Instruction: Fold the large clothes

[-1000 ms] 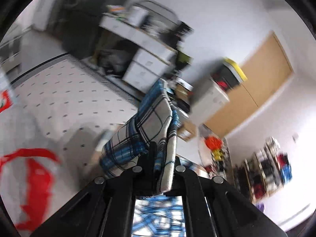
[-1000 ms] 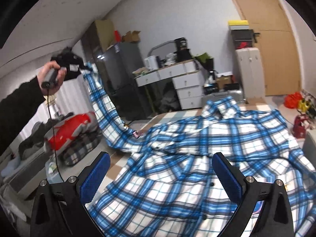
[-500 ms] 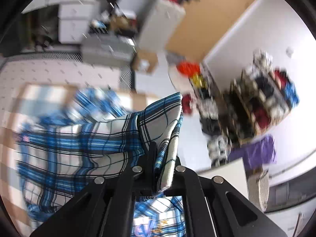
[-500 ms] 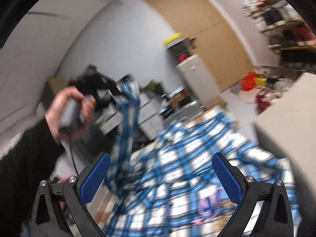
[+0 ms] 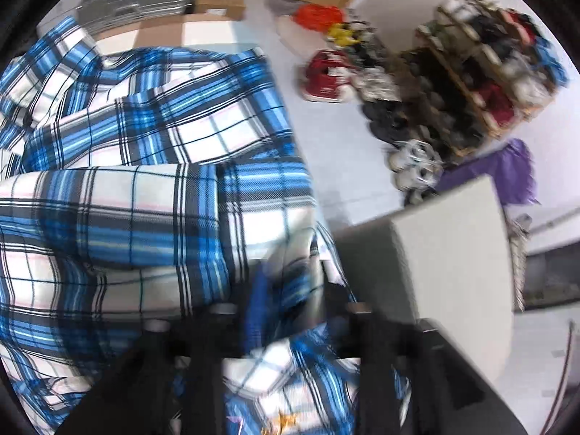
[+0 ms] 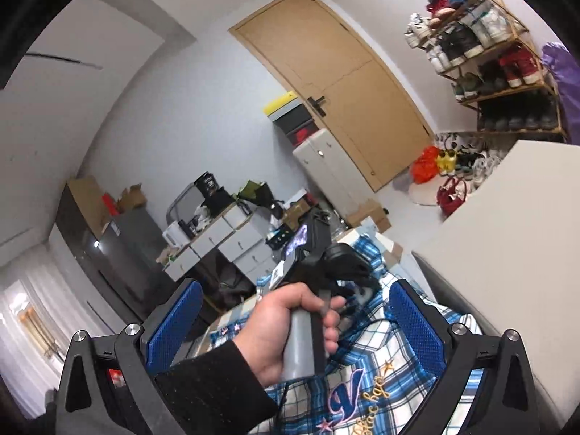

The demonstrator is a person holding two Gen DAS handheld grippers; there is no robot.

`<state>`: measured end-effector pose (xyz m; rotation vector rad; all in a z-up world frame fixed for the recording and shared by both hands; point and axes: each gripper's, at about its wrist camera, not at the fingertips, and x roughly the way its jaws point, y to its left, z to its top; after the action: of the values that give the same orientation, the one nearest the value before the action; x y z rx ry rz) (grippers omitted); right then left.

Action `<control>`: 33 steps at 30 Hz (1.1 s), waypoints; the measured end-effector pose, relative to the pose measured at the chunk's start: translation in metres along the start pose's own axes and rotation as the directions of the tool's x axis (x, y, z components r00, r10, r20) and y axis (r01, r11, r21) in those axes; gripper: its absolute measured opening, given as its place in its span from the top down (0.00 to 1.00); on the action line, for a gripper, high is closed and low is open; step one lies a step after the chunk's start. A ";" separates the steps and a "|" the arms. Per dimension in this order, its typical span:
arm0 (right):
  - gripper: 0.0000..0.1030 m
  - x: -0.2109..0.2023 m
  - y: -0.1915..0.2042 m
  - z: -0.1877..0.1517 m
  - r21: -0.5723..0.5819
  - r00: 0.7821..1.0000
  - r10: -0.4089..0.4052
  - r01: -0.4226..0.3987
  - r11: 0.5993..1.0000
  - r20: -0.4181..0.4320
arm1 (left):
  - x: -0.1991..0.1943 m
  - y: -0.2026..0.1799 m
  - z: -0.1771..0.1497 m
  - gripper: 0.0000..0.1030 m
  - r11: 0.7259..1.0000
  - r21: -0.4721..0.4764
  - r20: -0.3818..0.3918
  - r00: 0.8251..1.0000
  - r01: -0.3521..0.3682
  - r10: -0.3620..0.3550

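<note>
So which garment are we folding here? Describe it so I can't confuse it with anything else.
Start at the tan door; below it, past the white drawer units, a shirt lies spread flat. It is blue, white and black plaid with an embroidered letter and stars, the only checked cloth in view.

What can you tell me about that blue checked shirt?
The plaid shirt is woven cloth in blue, white and black checks, lying spread and rumpled on a flat surface. One sleeve is folded across its body. In the right wrist view it bears embroidered lettering and stars. The left hand-held gripper, blurred, has just been opening with a fold of cloth between its jaws.
</note>
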<state>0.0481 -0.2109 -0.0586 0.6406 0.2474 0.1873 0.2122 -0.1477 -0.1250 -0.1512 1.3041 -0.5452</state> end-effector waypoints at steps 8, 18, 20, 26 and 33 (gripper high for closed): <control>0.00 -0.001 0.013 -0.011 -0.017 1.000 0.025 -0.025 1.000 -0.007 | -0.141 0.078 -0.038 0.21 0.988 0.124 0.203 0.977 -0.097 0.071; 0.00 0.013 0.036 -0.028 -0.107 0.998 0.030 -0.036 0.994 -0.062 | -0.091 0.249 -0.061 0.14 0.946 -0.216 0.077 0.962 -0.241 0.263; 0.00 0.018 0.043 -0.033 -0.152 0.996 0.025 -0.037 0.988 -0.081 | -0.086 0.255 -0.065 0.13 0.948 -0.214 0.101 0.960 -0.234 0.260; 0.00 0.036 0.055 -0.048 -0.241 0.989 0.012 -0.048 0.969 -0.149 | -0.091 0.241 -0.072 0.07 0.945 -0.189 0.110 0.950 -0.268 0.291; 0.00 0.050 0.064 -0.064 -0.302 0.975 -0.014 -0.055 0.952 -0.221 | -0.120 0.249 -0.065 0.07 0.947 -0.200 0.195 0.937 -0.250 0.288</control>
<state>0.0714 -0.1115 -0.0776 0.3118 0.4169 0.3110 0.2060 0.1354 -0.1388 -0.1676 1.1284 -0.1733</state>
